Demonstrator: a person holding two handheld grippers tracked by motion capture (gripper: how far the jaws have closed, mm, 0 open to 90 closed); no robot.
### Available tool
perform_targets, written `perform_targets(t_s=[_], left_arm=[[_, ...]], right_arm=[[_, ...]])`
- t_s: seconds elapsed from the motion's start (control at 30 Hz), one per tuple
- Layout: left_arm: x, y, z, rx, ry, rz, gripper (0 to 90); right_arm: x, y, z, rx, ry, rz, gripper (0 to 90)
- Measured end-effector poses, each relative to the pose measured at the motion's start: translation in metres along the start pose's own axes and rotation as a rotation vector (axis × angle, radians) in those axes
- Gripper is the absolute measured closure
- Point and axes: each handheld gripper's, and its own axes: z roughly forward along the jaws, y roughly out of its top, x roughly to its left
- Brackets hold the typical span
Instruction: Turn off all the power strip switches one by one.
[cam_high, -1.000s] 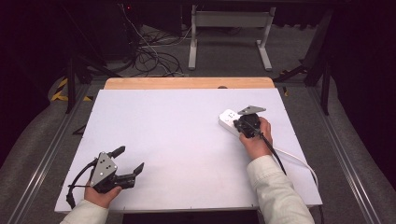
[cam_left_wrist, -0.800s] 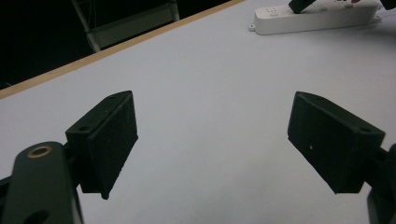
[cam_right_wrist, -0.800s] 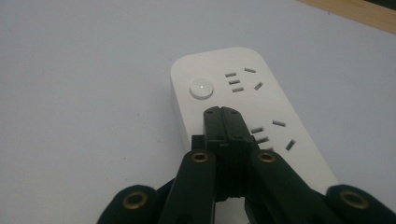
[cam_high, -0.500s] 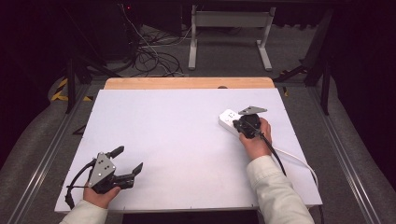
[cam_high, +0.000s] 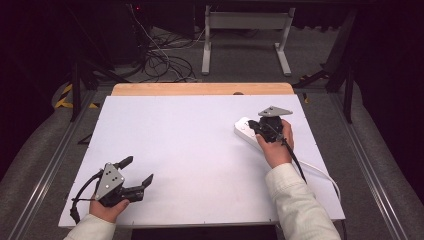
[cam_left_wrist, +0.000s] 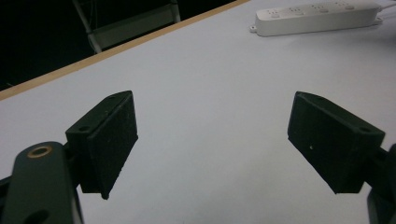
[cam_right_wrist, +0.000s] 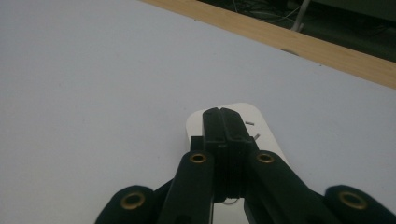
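A white power strip (cam_high: 244, 129) lies on the right half of the white table (cam_high: 190, 145); its end shows under the jaws in the right gripper view (cam_right_wrist: 264, 128). My right gripper (cam_high: 253, 125) hovers low over that end of the strip, jaws pressed flat together (cam_right_wrist: 221, 115) with nothing between them. At the near left corner my left gripper (cam_high: 138, 170) rests in the hand, open. Its two black pads stand wide apart over bare tabletop (cam_left_wrist: 212, 140), and the power strip (cam_left_wrist: 317, 17) lies far off at the upper right.
The strip's white cable (cam_high: 322, 174) runs toward the table's near right edge. A wooden strip (cam_high: 200, 89) borders the far edge. Beyond it are loose cables on the floor (cam_high: 165, 62) and a metal stand (cam_high: 245, 22).
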Motion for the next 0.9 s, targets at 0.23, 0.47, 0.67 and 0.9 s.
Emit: perform_targets(t_s=[0.23,0.47,0.67,0.9], left_arm=[[0.0,0.0,0.0,-0.001,0.003,0.0,16.7],[0.001,0.0,0.0,0.0,0.003,0.001,16.7],[0.001,0.0,0.0,0.001,0.003,0.002,16.7],[0.001,-0.001,0.0,0.002,0.001,-0.001,16.7]], right_arm=[[0.004,0.013,0.014,0.065,0.048,-0.034,90.0],[0.0,0.014,0.028,0.068,0.027,-0.01,90.0],[-0.003,0.007,0.041,0.115,0.038,-0.002,90.0],[-0.003,0.004,0.047,0.131,0.022,-0.002,90.0]])
